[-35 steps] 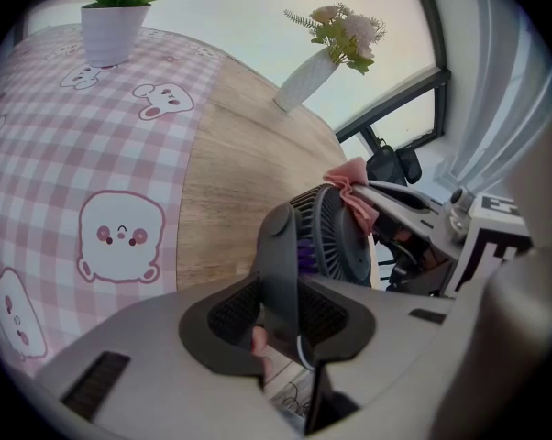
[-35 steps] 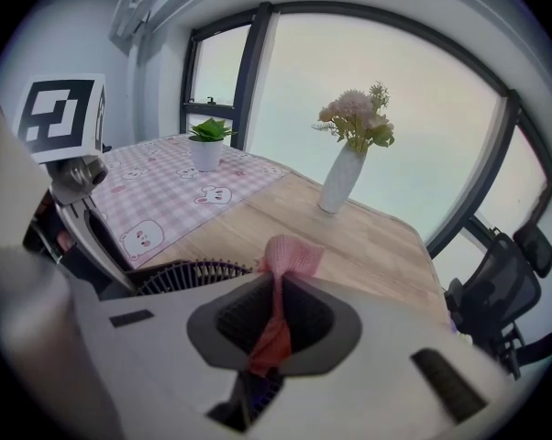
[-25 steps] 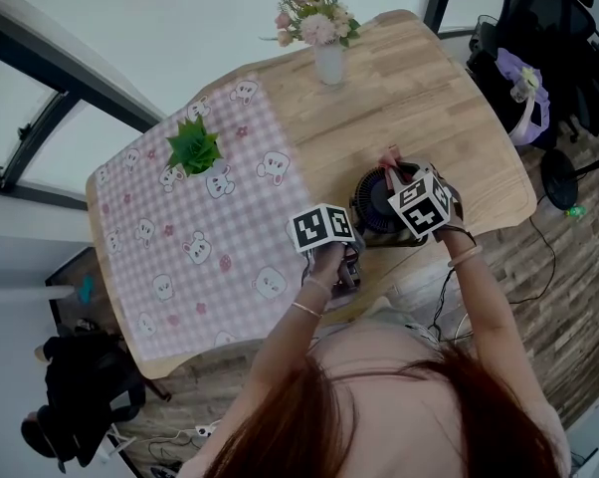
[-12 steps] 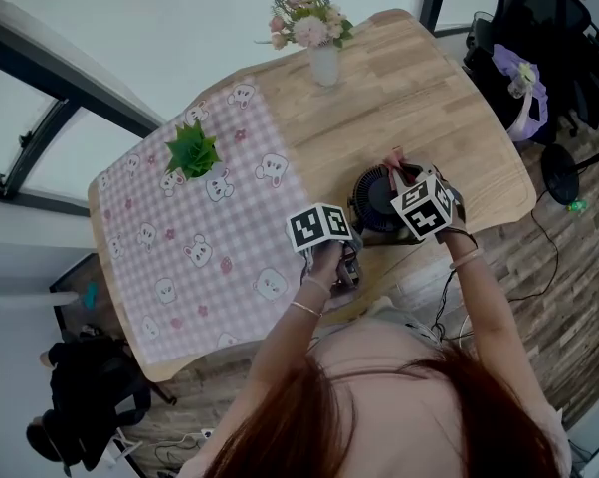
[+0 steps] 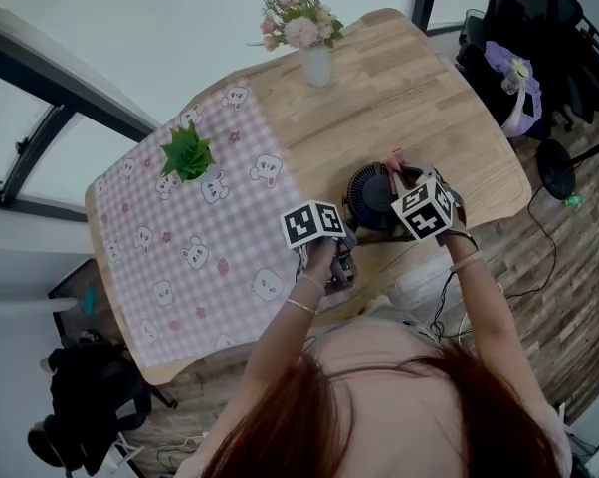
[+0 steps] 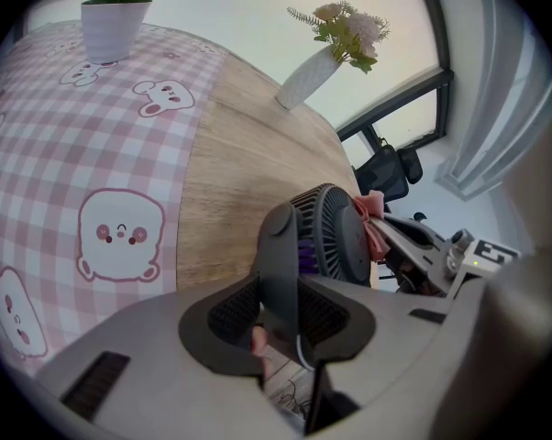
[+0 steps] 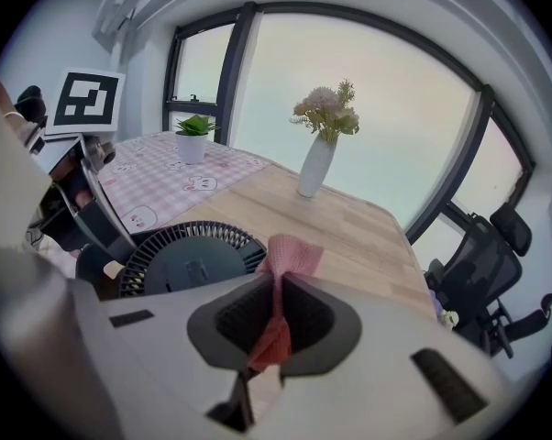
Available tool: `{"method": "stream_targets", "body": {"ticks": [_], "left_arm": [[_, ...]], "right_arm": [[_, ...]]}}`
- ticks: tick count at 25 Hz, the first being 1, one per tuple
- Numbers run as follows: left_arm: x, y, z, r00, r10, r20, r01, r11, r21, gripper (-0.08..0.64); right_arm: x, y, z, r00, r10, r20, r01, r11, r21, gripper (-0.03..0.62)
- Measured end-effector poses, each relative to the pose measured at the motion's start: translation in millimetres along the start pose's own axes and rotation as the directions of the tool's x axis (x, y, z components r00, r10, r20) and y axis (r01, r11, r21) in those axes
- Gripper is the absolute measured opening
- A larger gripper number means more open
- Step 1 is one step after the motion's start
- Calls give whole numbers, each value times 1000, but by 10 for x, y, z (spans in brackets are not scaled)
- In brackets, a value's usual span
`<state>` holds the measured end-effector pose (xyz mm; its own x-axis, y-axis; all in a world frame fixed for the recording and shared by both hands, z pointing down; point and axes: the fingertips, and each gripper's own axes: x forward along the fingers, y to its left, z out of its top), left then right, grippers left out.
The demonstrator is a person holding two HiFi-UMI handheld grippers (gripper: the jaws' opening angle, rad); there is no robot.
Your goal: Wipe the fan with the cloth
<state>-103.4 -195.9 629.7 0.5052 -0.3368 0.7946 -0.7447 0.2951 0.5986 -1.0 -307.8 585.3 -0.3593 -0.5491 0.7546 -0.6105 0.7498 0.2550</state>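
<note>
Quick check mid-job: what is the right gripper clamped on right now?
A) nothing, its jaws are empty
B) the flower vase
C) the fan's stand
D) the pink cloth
D: in the right gripper view, the right gripper has its jaws closed on the pink cloth, right beside the fan.

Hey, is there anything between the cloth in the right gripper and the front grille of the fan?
Nothing visible. The cloth, pinched in the right gripper, sits right beside the grille of the fan with no object between them. The left gripper clamps the fan's back, clear of that side.
</note>
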Motion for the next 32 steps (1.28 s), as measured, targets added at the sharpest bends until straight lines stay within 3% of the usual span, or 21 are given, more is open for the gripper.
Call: {"method": "stream_targets", "body": {"ticks": [7,17,22,32], "left_arm": [[-5,-3,-6,1000,-2,-11,2,1000,22,104],[-7,-2,-9,1000,-7,-17,7,999,32,104],[5,-14,-23,1000,-11,-25,12,999,30,104],[-2,0,-17,1000,-11,-14,11,1000,13,106]], "right_arm": [[-147,36,-115,999,16,-44,-16,1000,-4,26],[-283,146,182,996,32,87,-32,999,0,28],[-147,271,92,998,53,44,-52,998,-27,28],[-121,284,79,998,38,45,-40,998,42,26]]}}
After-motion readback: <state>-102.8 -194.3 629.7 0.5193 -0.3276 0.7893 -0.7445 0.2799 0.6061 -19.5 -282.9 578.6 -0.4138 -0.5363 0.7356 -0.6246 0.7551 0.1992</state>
